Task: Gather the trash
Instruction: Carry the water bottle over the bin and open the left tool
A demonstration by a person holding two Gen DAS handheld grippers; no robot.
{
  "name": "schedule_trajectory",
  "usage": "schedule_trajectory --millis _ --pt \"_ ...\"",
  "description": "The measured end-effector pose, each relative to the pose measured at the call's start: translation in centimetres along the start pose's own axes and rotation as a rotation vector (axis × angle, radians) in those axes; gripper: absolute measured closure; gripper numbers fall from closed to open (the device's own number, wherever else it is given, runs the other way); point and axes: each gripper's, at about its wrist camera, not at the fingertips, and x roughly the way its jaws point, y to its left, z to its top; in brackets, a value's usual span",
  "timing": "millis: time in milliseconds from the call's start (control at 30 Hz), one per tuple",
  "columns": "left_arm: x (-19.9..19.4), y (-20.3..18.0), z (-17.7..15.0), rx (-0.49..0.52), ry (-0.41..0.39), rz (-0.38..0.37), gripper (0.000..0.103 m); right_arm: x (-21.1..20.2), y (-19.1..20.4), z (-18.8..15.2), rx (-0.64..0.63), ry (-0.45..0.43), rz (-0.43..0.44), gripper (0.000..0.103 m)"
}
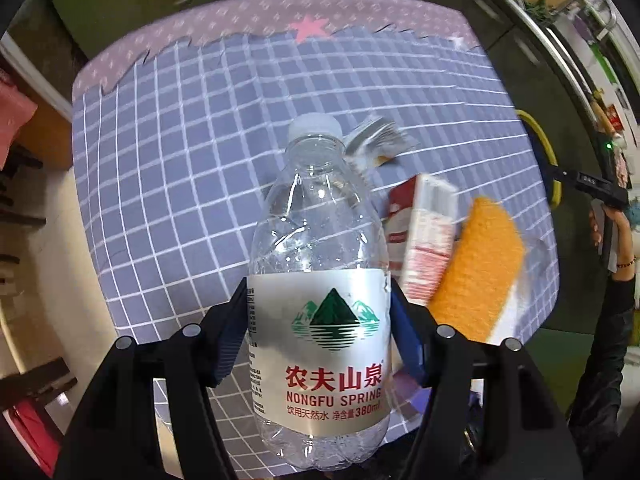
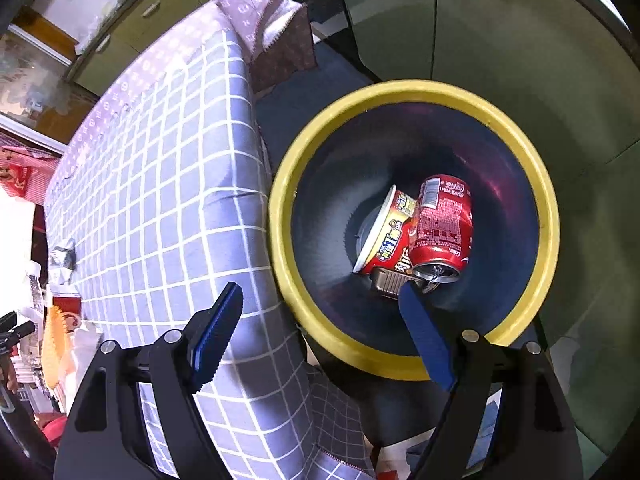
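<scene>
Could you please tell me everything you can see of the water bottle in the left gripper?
The water bottle is clear, ribbed plastic with a white screw cap, closed, and looks empty. A silver label shows green mountains, red Chinese characters and "NONGFU SPRING". The left gripper clamps it at the label, blue pads on both sides. It is seen above the grid-patterned tablecloth, cap pointing away from the camera.

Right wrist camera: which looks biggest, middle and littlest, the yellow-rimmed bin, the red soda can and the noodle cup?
1. yellow-rimmed bin, biggest by far.
2 and 3. red soda can and noodle cup look about alike lying together inside the bin; they overlap, so ranking them is unsure.
</scene>
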Motion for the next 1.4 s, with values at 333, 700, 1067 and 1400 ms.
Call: schedule_trajectory --millis 333,700,1067,1400 --pt "-3.3 -13.2 3.6 0.275 -0.038 -0.031 0.041 -7.4 -3.0 -3.0 -0.001 -0.129 -0.026 0.023" --pt "3.3 -35.2 9.4 0.583 0.053 -0.12 0.041 -11.6 -11.5 -9.1 0.073 -0.193 -0.059 0.023" --pt "16.0 -45.5 15.6 0.558 0.185 -0.037 0.04 -11.5 -18.5 -13.5 0.178 -0.189 -0.047 0.023" --pt "16.6 -44.6 18.4 0.507 0.126 -0.049 0.028 -10.7 -19.4 -14.7 0.203 -0.179 -0.035 0.023"
